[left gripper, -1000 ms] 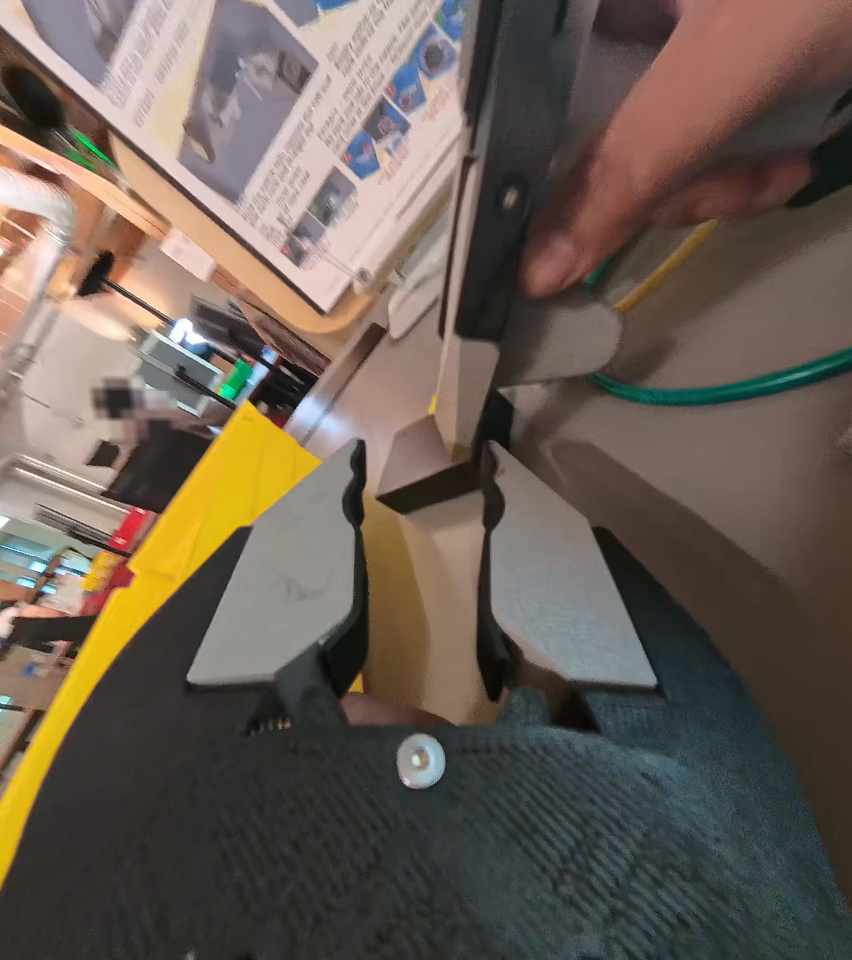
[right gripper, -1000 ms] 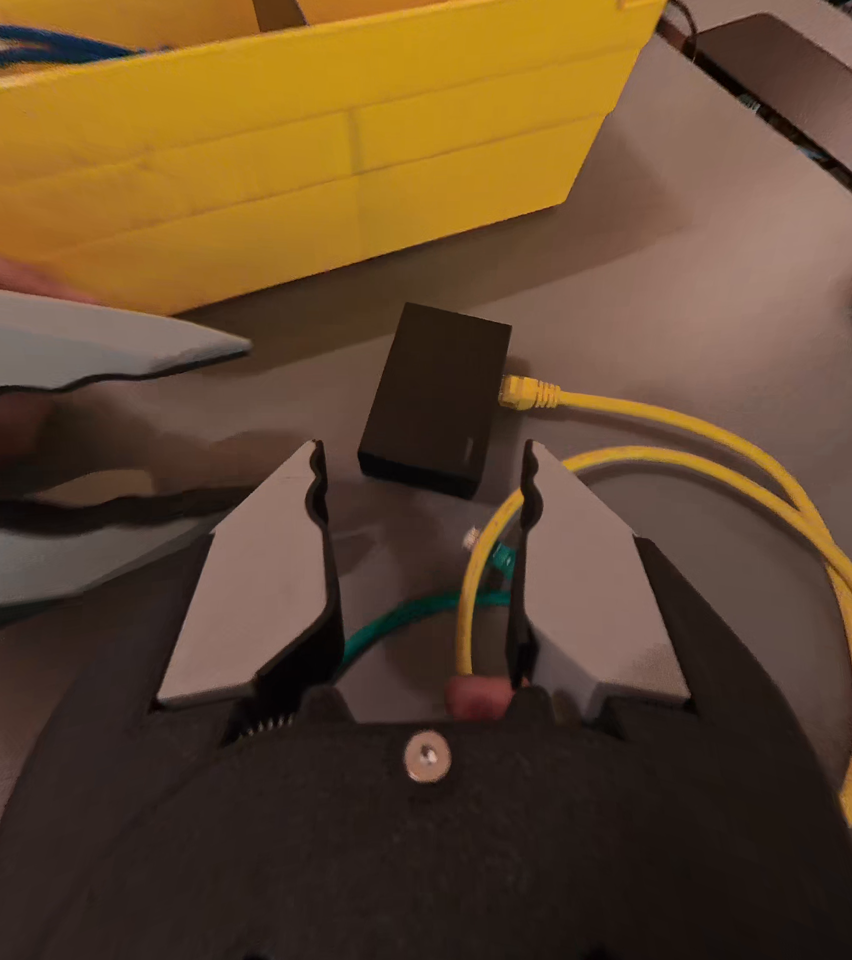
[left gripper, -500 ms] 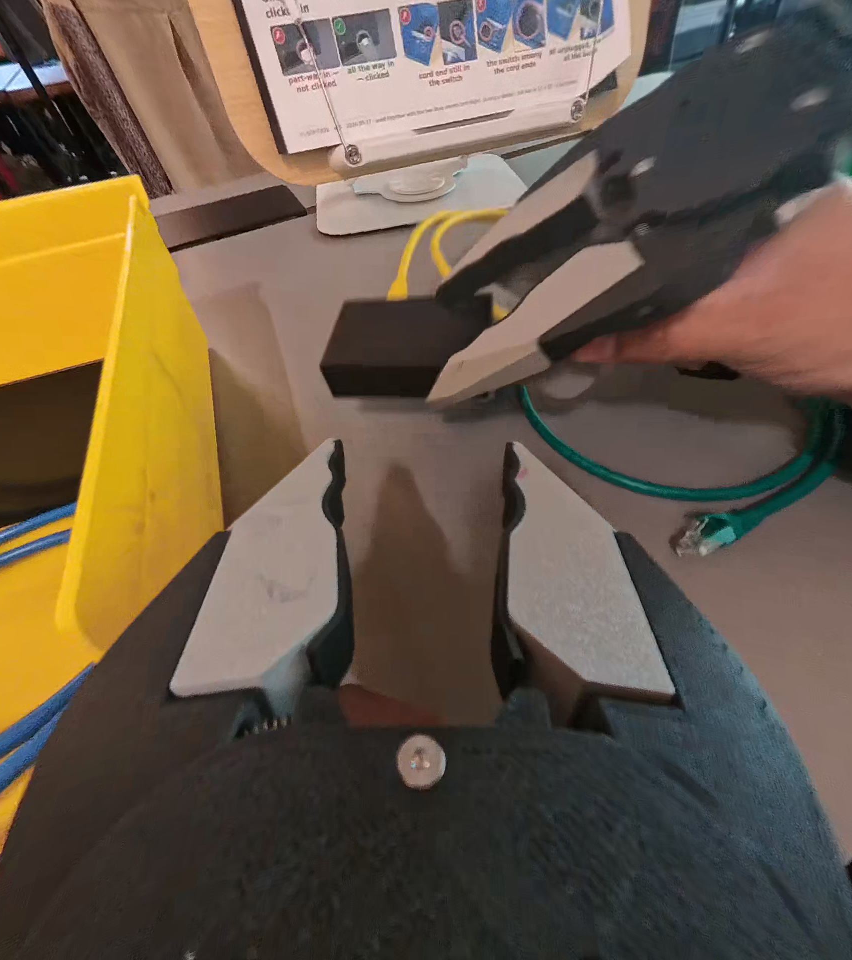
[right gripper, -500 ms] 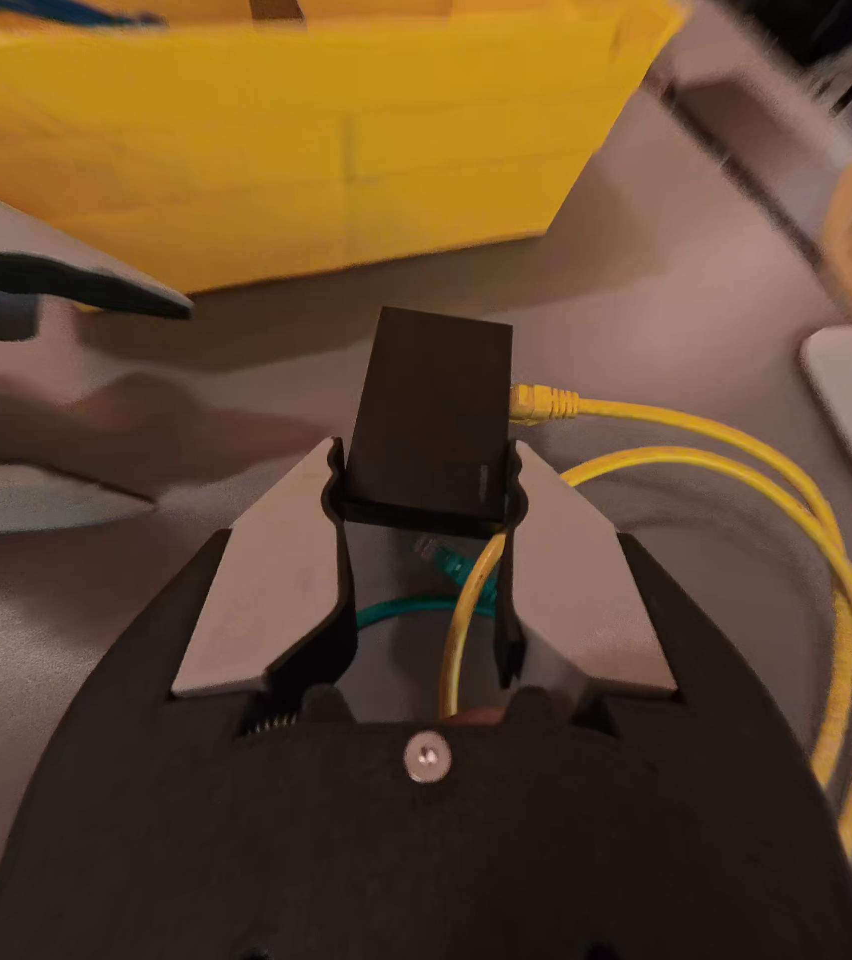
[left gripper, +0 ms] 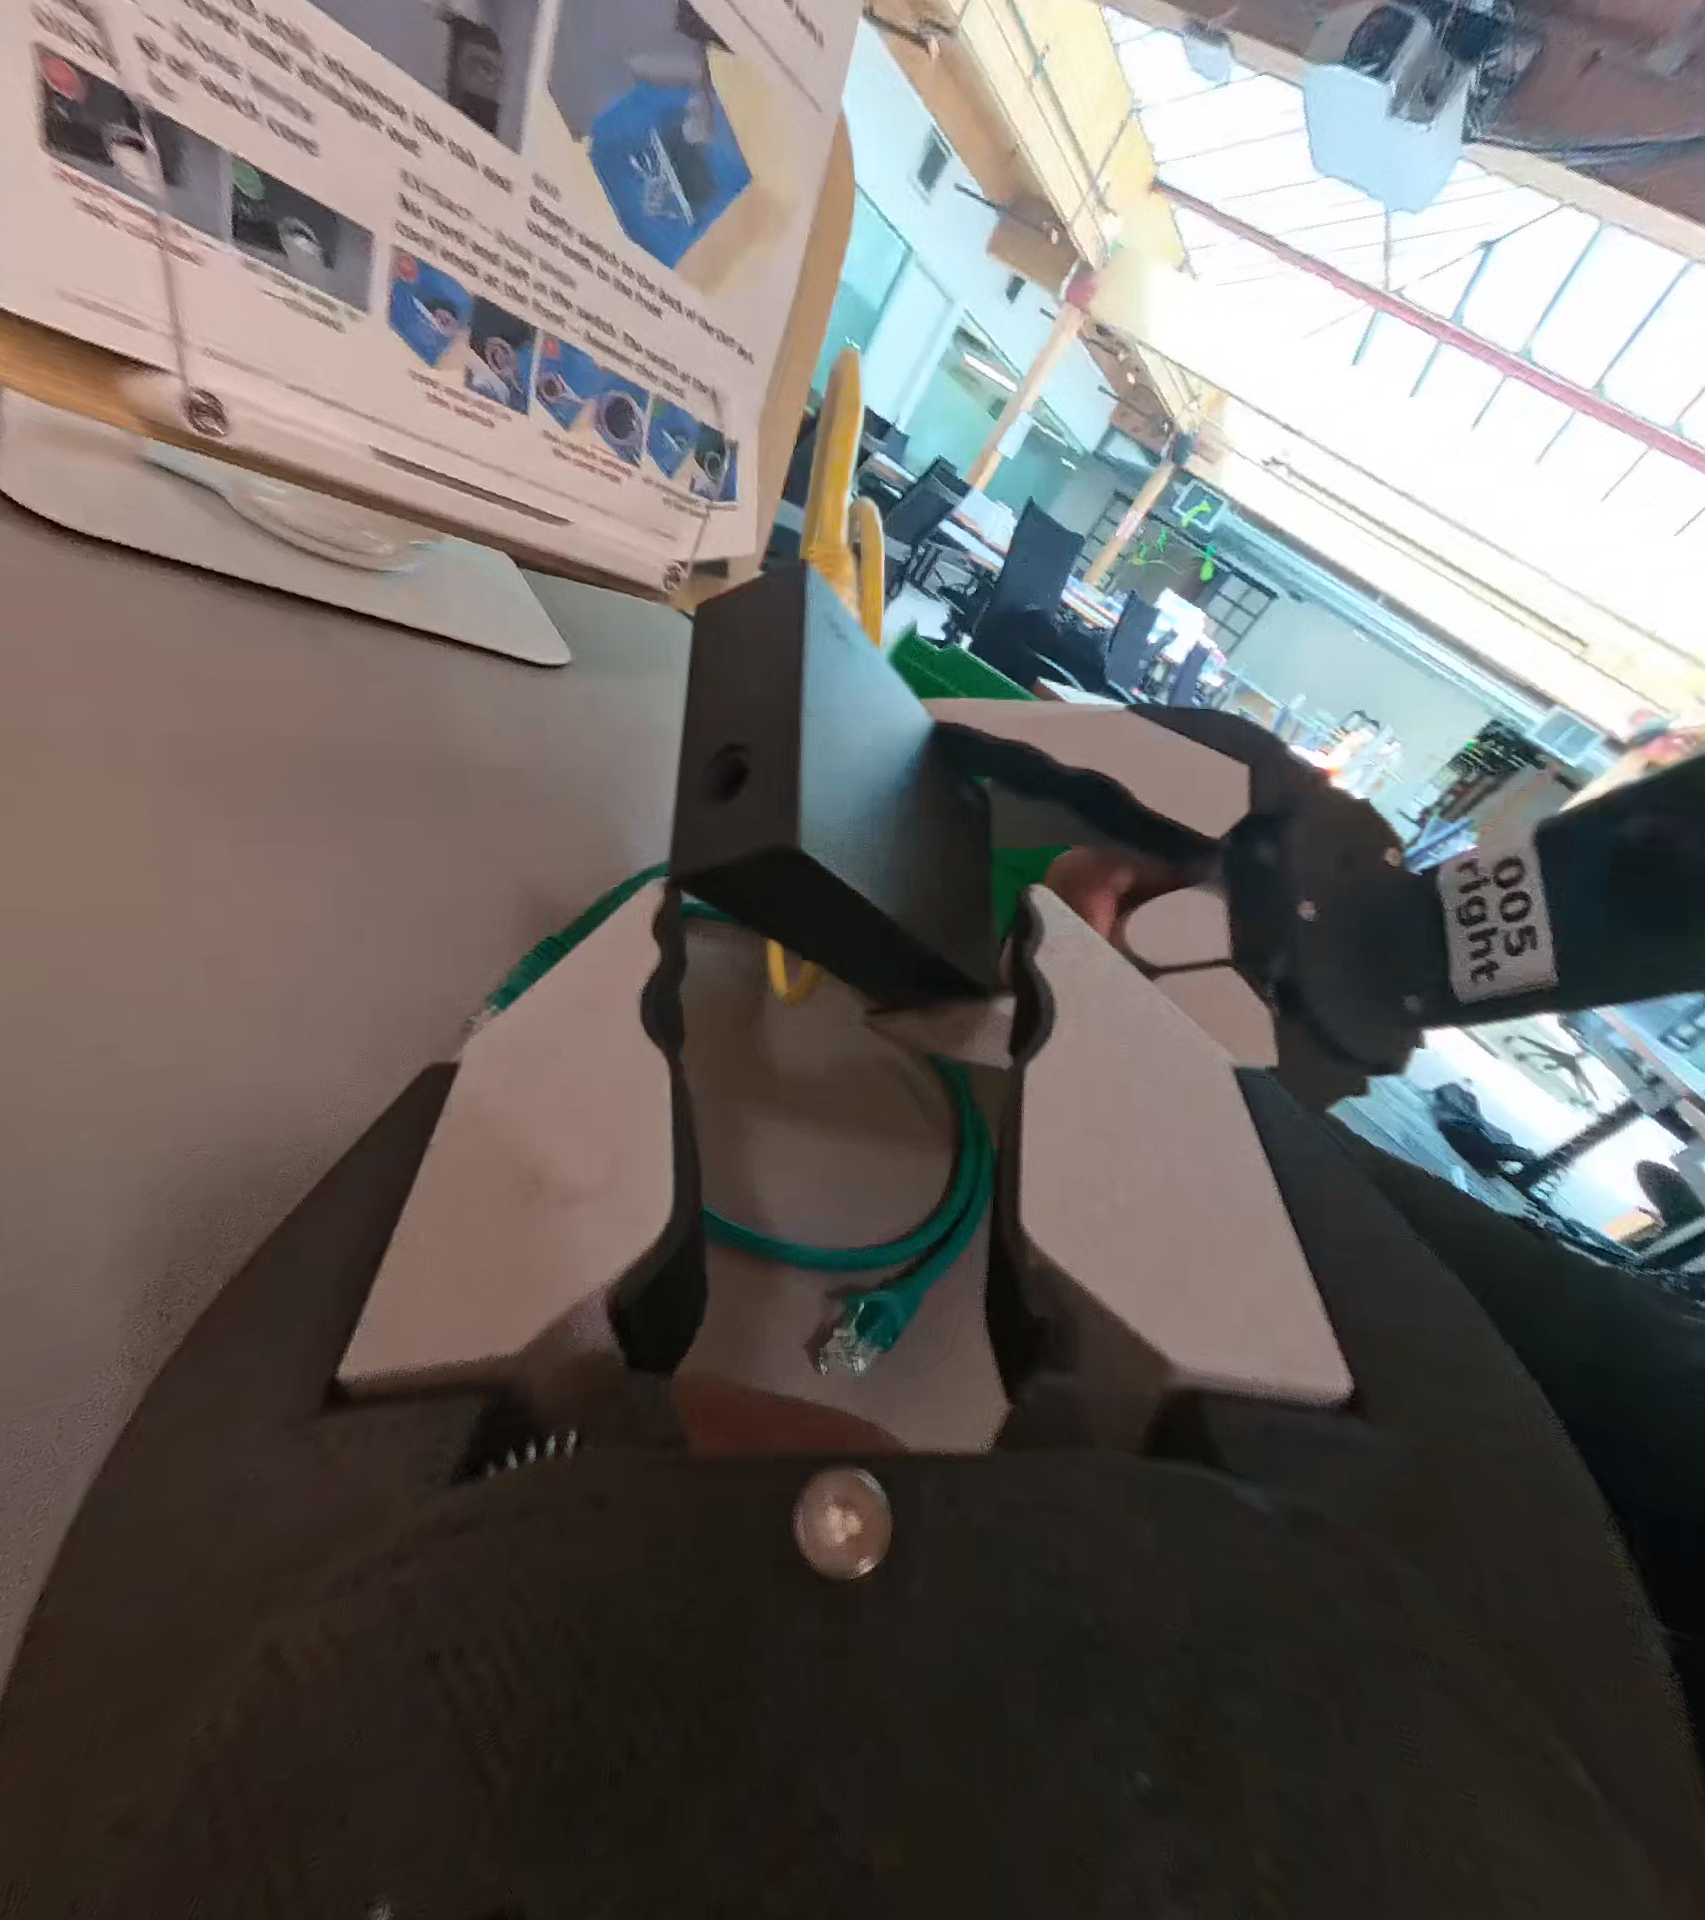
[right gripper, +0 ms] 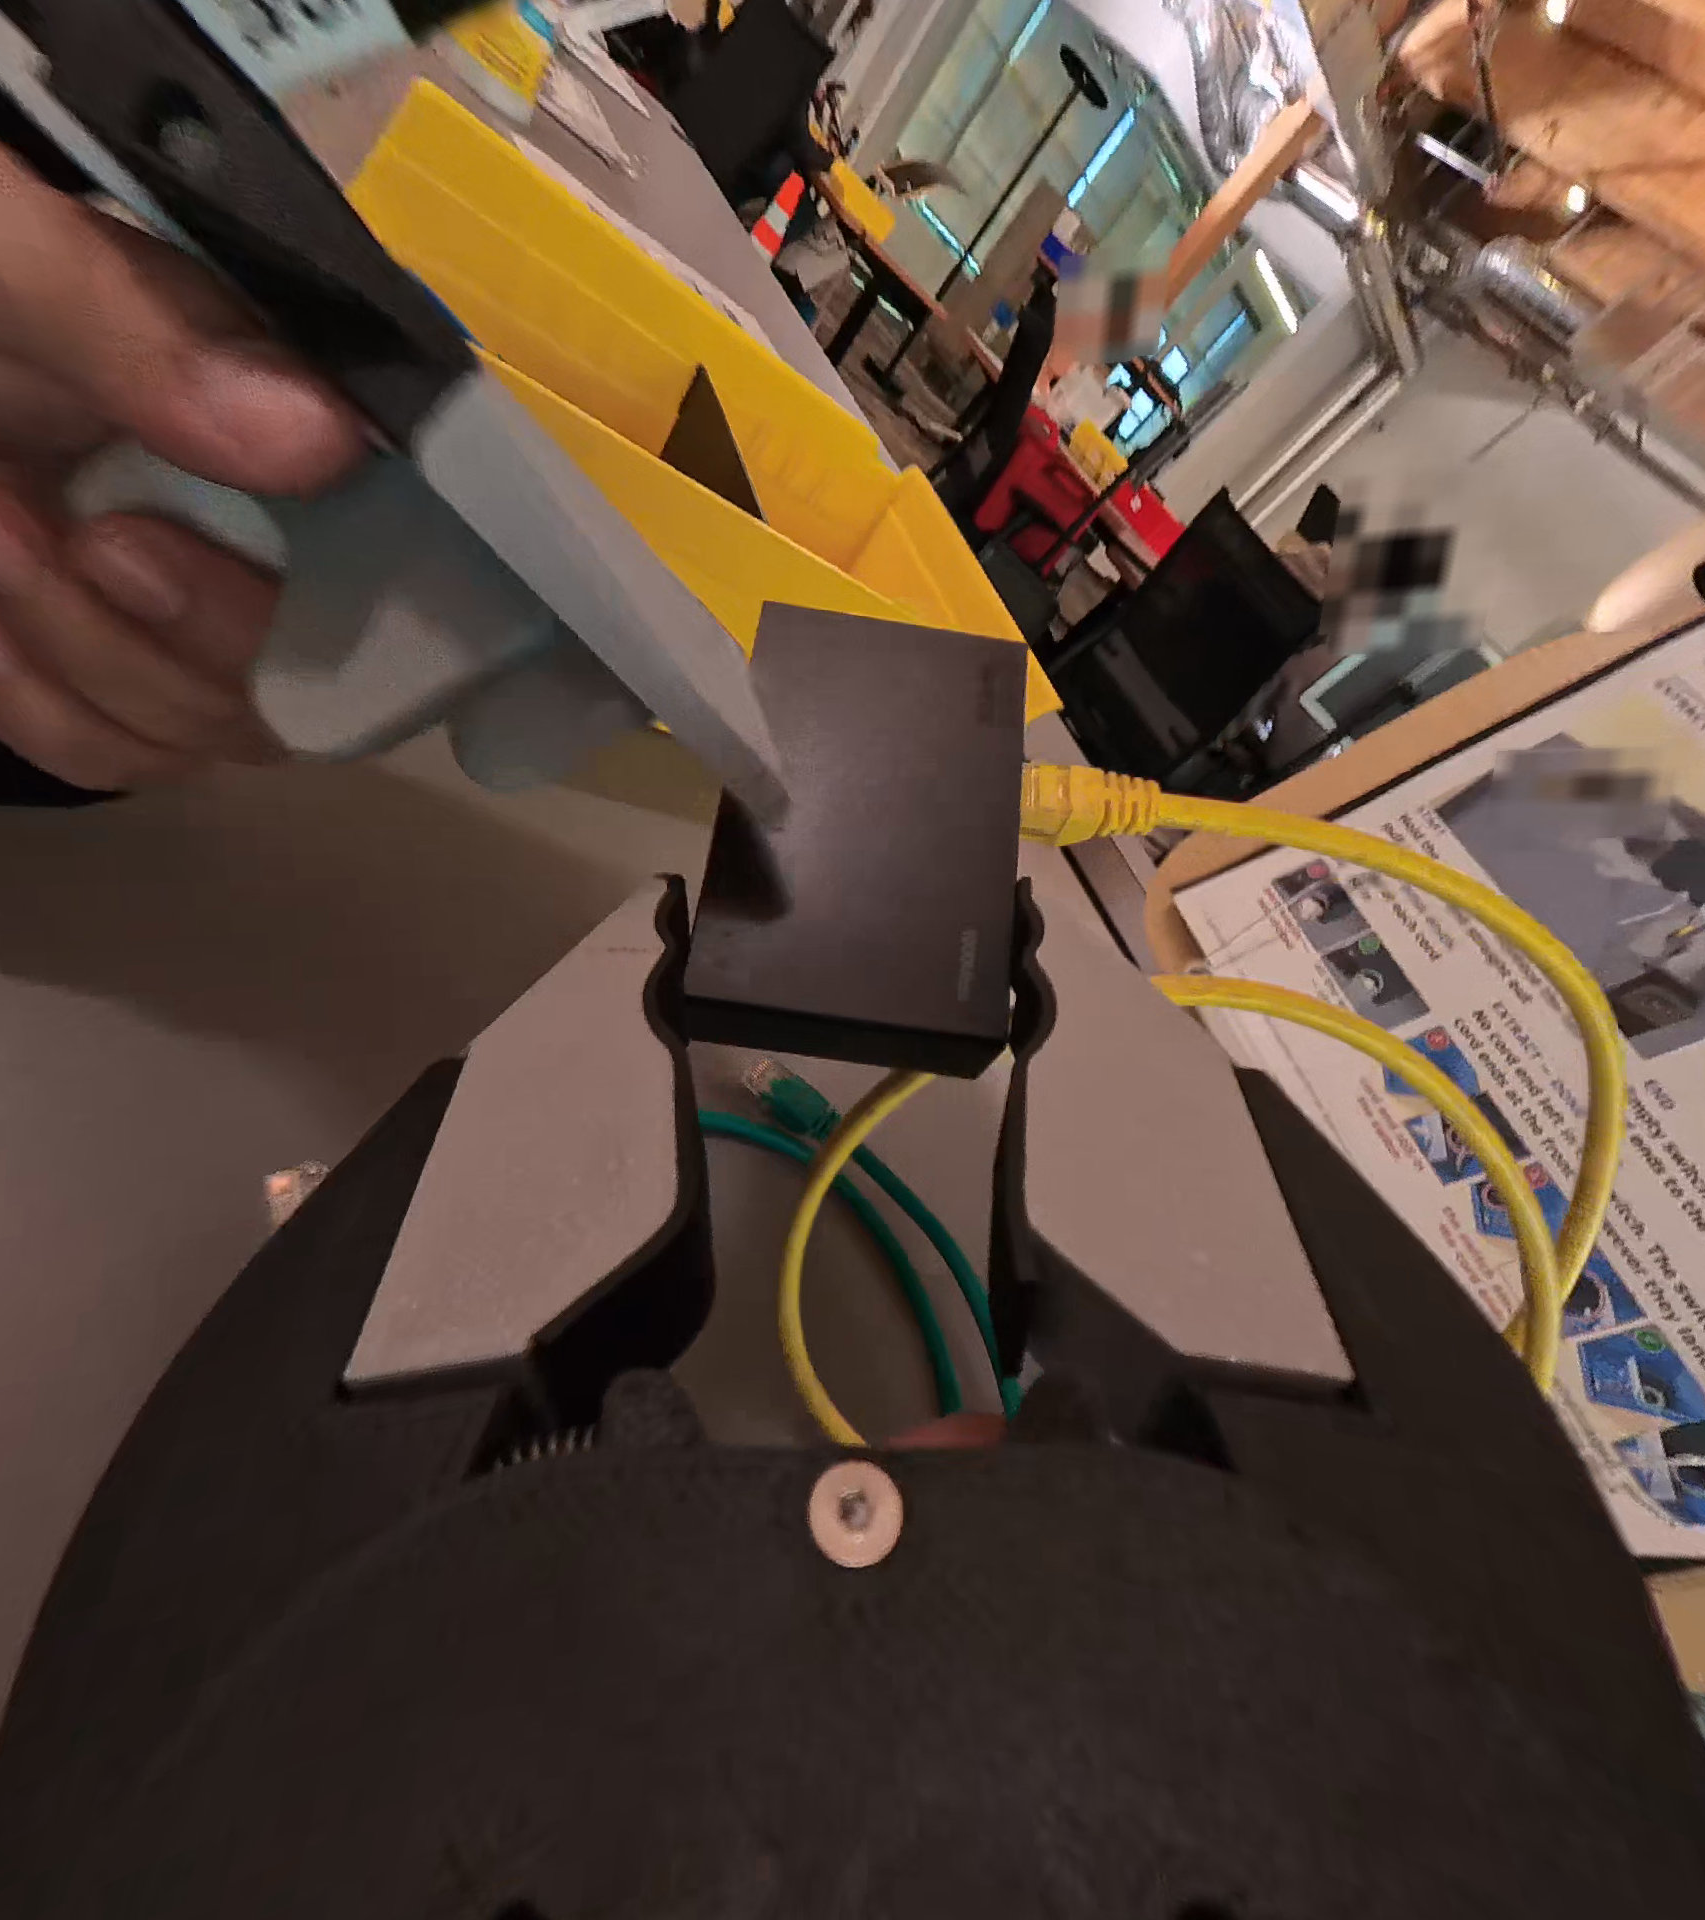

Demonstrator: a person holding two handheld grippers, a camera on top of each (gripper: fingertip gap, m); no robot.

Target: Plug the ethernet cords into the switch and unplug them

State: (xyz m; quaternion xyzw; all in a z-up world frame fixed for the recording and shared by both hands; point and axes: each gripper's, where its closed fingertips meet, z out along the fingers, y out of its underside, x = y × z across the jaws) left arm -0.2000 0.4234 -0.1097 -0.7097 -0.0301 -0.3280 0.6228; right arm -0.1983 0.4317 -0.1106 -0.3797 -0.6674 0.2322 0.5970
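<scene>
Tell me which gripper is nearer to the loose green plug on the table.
Left. The green plug lies between the left gripper fingers, near their base. The right gripper holds the black switch beside it.

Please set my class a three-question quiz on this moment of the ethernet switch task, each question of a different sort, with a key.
1. True or false: the green cord is plugged into the switch.
2. Which cord has a plug seated in the switch? A. blue B. yellow C. green
3. Fill in: the switch is held clear of the table between the fingers of the ____ gripper.

Key
1. False: both its plugs lie loose on the table.
2. B: the yellow cord.
3. Right: the right gripper clamps it by its sides.
</scene>
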